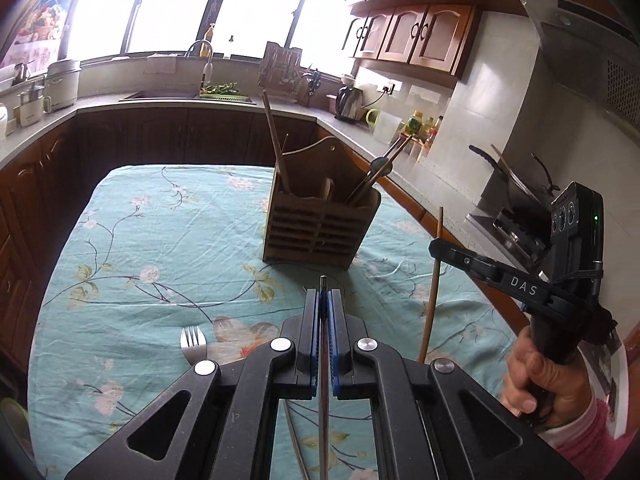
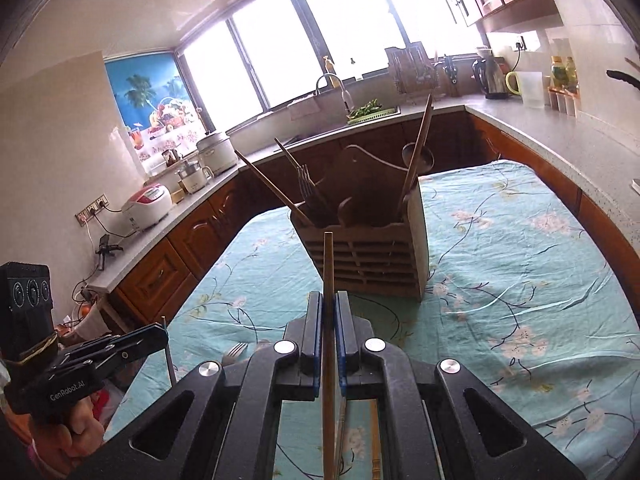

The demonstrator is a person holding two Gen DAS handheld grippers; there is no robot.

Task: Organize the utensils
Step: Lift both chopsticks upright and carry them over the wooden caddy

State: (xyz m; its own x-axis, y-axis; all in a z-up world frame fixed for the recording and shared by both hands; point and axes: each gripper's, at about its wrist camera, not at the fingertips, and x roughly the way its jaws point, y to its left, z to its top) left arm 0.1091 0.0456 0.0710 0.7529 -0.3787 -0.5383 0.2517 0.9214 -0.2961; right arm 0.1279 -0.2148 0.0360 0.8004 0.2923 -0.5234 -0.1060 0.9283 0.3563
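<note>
left wrist view – left gripper (image 1: 324, 300) pinches a thin, perhaps metal, utensil (image 1: 324, 380); holder (image 1: 320, 224) ahead.

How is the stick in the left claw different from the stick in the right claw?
The utensil in the left claw is a thin, grey, metallic rod; the one in the right claw is a thicker brown wooden chopstick. The chopstick sticks out well past its claw's tips, while the rod barely clears its own. Both are pinched upright between shut blue pads, above the floral tablecloth, in front of the wooden holder.
</note>
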